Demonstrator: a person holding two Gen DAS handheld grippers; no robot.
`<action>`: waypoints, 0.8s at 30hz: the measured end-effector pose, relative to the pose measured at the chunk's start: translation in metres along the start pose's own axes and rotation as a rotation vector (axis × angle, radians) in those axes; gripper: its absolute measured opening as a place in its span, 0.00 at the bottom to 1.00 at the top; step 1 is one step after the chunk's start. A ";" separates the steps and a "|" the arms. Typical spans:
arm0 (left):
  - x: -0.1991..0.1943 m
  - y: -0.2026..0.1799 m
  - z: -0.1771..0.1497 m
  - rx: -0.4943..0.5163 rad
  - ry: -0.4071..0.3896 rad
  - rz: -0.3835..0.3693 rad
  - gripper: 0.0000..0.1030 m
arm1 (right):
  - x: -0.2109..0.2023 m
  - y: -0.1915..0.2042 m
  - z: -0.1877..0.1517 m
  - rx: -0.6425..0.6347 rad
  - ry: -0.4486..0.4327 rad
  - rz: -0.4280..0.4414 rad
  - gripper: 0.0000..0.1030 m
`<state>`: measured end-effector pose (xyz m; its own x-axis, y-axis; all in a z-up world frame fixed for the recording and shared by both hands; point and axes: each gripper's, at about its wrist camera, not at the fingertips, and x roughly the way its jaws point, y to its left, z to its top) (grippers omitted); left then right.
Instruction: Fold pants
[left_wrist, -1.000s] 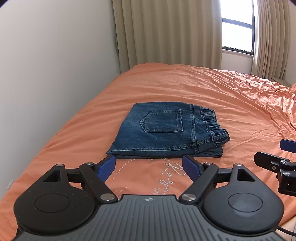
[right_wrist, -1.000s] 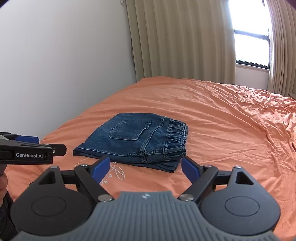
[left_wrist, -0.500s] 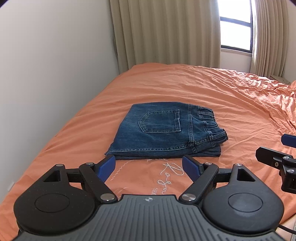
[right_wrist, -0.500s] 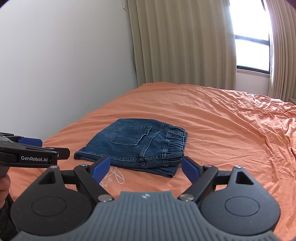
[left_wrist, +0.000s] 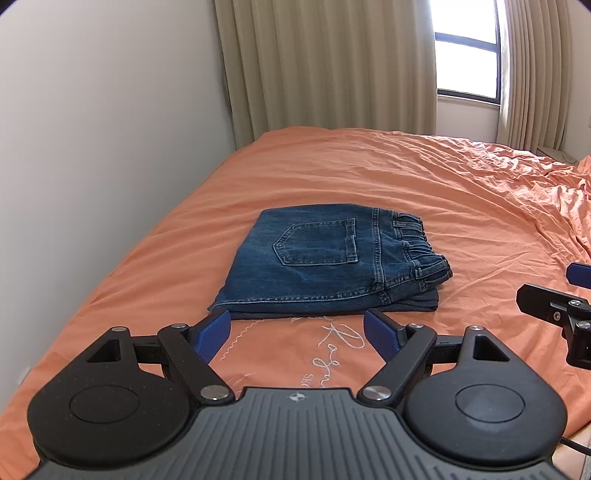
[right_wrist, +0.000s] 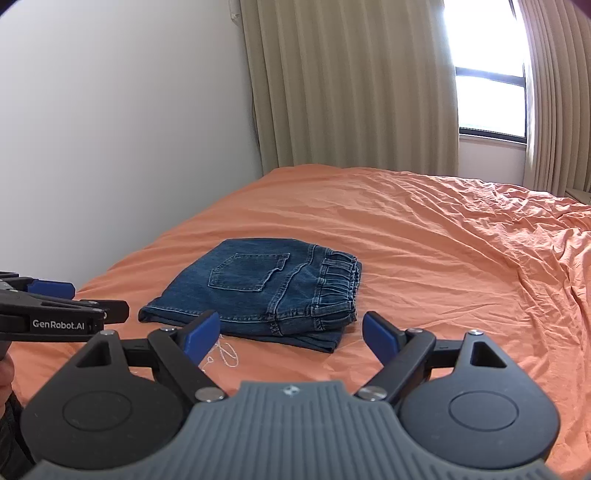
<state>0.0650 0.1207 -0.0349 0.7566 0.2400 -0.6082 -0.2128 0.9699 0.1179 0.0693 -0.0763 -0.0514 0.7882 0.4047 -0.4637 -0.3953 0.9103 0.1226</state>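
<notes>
The jeans (left_wrist: 328, 266) lie on the orange bedspread (left_wrist: 424, 184) as a tidy rectangular bundle, back pocket (left_wrist: 317, 242) facing up, elastic waistband (left_wrist: 421, 251) bunched along the right edge, and at least 2 layers showing at the near right corner where a lower fold peeks out under the top one. The left gripper (left_wrist: 297, 328) hangs just short of the bundle's near edge, its blue pads spread wide with nothing between them, and the right gripper (right_wrist: 290, 328) sits the same way, jaws wide apart, empty, clear of the denim. Each tool shows up at the edge of the other's view, both held on the near side of the jeans and touching no cloth. Judging from that, the folding looks essentially done: no loose legs trail out, and the bundle sits flat and square, near the wall side of the bed. What might be left is small, perhaps squaring that lower layer at the corner or pressing the stack flat, otherwise simply pulling the tools away
</notes>
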 end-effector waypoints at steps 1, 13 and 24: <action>0.000 0.000 0.000 0.000 0.001 -0.001 0.93 | -0.001 0.000 0.000 0.000 -0.001 -0.002 0.79; -0.002 -0.002 0.000 0.006 0.003 -0.003 0.93 | -0.006 -0.001 -0.001 0.009 0.002 -0.007 0.79; -0.003 -0.002 -0.001 0.005 -0.002 -0.004 0.93 | -0.009 -0.001 -0.001 0.008 -0.001 -0.020 0.79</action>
<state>0.0623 0.1183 -0.0344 0.7589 0.2364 -0.6068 -0.2068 0.9710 0.1197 0.0624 -0.0805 -0.0479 0.7966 0.3862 -0.4650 -0.3753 0.9191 0.1203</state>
